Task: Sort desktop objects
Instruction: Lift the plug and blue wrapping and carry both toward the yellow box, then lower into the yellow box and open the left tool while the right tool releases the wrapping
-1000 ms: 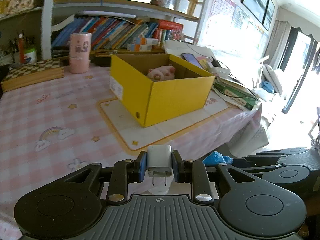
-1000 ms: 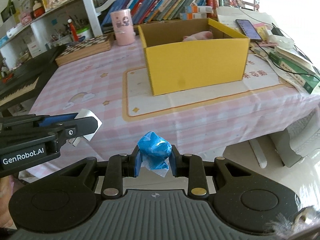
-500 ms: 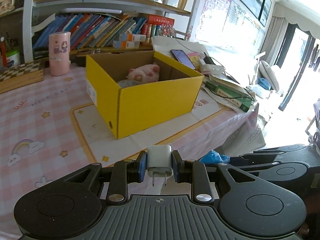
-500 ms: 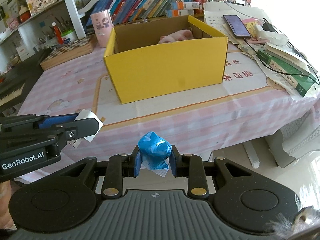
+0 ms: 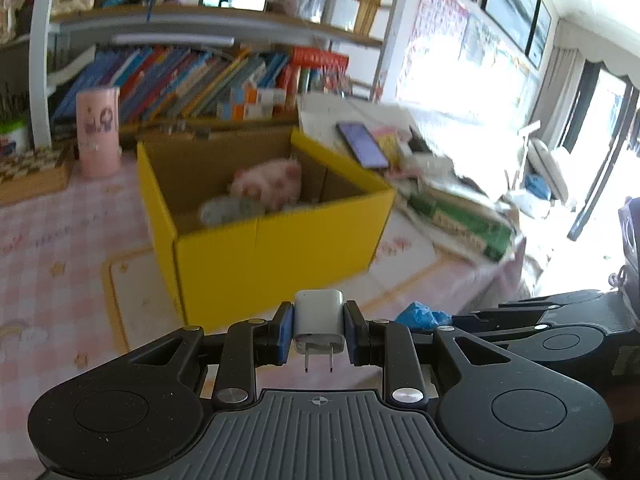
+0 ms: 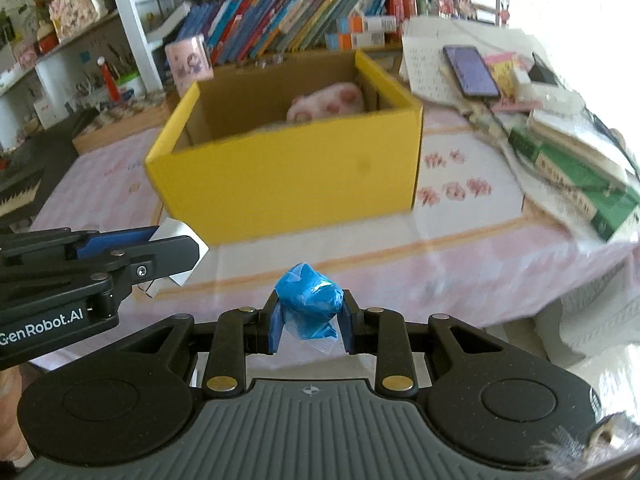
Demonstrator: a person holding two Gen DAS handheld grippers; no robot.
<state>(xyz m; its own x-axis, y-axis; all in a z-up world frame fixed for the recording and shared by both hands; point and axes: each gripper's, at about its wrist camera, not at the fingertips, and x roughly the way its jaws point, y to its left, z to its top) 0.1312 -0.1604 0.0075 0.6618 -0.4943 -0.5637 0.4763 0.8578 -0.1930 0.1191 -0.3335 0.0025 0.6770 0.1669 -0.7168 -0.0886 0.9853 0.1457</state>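
Pink checked table (image 6: 460, 248), white charger (image 5: 319, 316) clamped in left tongs (image 5: 319, 334), blue wad (image 6: 310, 300) in right tongs (image 6: 310, 326)

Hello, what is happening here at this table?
A person is sorting desk things with two handheld grippers. The left gripper is shut on a white charger plug, and the right gripper is shut on a crumpled blue wrapper. Both hang in front of the open yellow box on the pink checked tablecloth. A pink pig toy already lies inside the box. Neither held thing is in the box yet.
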